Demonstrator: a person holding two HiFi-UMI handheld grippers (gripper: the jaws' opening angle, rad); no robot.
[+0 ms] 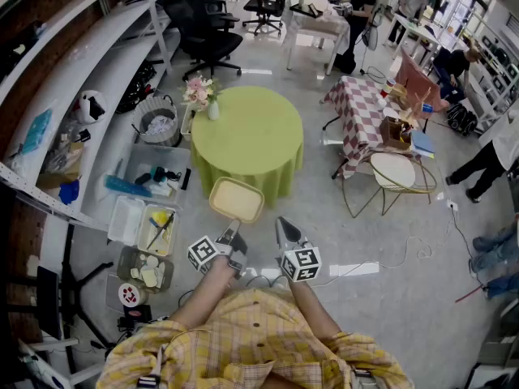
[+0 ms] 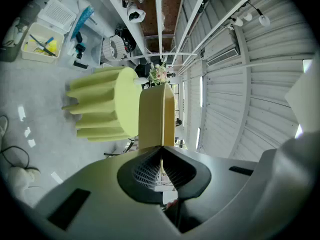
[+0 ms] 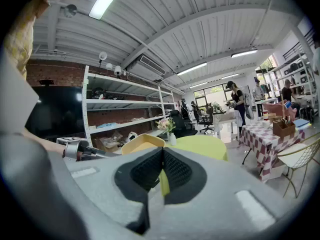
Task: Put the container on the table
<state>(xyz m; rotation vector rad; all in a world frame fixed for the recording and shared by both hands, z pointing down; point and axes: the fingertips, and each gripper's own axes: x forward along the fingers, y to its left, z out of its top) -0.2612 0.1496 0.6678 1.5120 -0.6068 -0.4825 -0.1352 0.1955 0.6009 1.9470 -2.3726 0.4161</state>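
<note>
1. Container: the left gripper pinches one thin wall of it between its fingers. The yellow tub sticks out ahead of the fingertips, in the air, and is not yet over the table. The hold is only on one edge, so I think the tub could swing or slip out of the pads if the hand turns quickly.
2. Just to the right of those fingers is the right gripper, with its fingers pressed together and nothing between them. It gives no support to the tub. If the tub begins to tip, this gripper is probably not ready to catch it.
3. Beyond the far end of the tub comes the near edge of the round table. A green cloth covers it and hangs down the side.
   - If the fingers let go too early, the tub may fall to the floor, or land half on the edge and tip off.
   - If the tub comes in too low, its front wall could hit the hanging cloth and drag it.
4. Farthest from the fingers, at the far left part of the tabletop, stands a small vase with flowers. There is much free surface before it. Only a long push forward and to the left would knock it over, so the risk here seems small.
</note>
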